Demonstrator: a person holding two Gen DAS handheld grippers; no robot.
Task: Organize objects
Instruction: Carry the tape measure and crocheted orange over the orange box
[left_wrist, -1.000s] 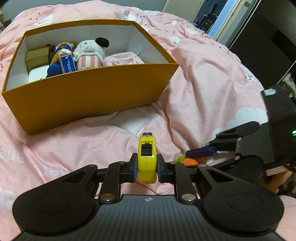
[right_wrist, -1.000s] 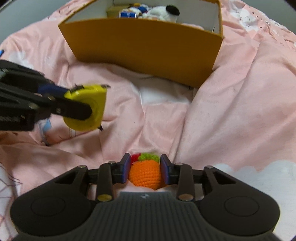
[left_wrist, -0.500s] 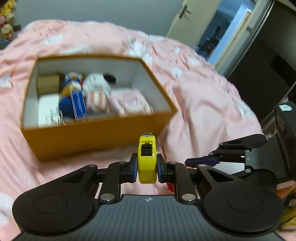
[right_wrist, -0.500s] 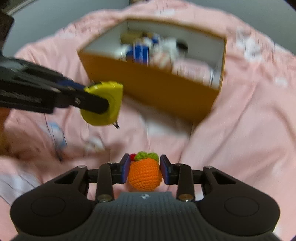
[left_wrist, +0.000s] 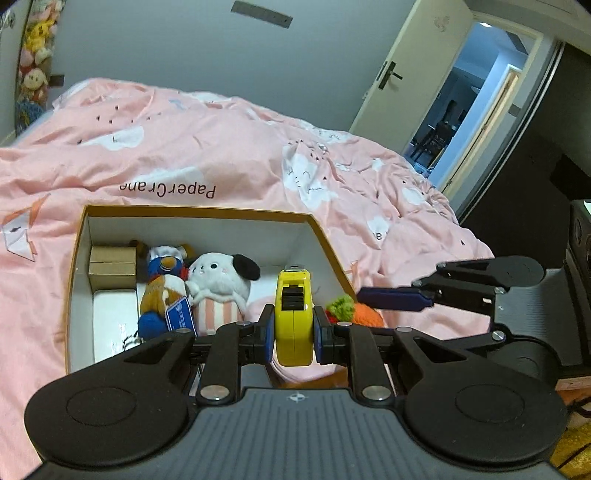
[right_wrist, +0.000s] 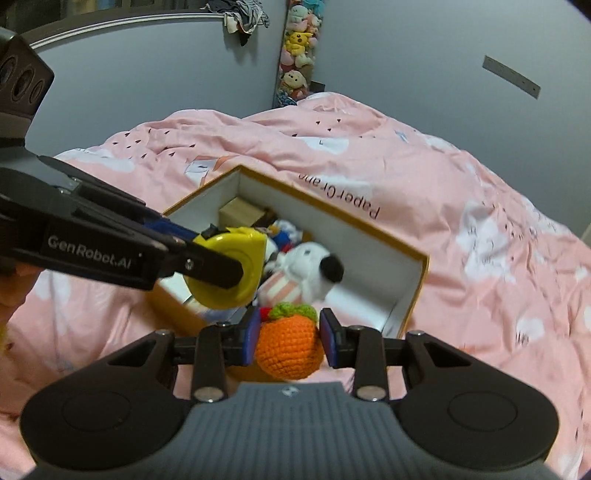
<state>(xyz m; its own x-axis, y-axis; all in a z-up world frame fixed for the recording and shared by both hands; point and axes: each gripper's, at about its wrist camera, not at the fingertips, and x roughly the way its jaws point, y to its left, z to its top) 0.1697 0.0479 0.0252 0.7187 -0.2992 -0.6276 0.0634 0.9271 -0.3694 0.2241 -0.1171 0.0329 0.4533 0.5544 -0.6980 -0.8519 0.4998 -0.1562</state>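
Observation:
My left gripper (left_wrist: 293, 328) is shut on a yellow tape measure (left_wrist: 293, 317) and holds it in the air over the near right part of an open orange box (left_wrist: 199, 212). The tape measure also shows in the right wrist view (right_wrist: 225, 273). My right gripper (right_wrist: 288, 336) is shut on an orange crocheted fruit (right_wrist: 288, 347) with a green top, held above the box's near edge (right_wrist: 421, 284). The fruit (left_wrist: 364, 314) shows beside the left gripper. The box holds a white plush (left_wrist: 221, 284), a blue and brown plush (left_wrist: 162, 291) and a small cardboard box (left_wrist: 112, 267).
The box lies on a pink duvet (left_wrist: 221, 147) with white clouds. A grey wall and an open door (left_wrist: 417, 74) stand behind the bed. Plush toys hang in the corner (right_wrist: 297, 48).
Both grippers have risen and moved forward from the duvet in front of the box to above its near side, each still carrying its object.

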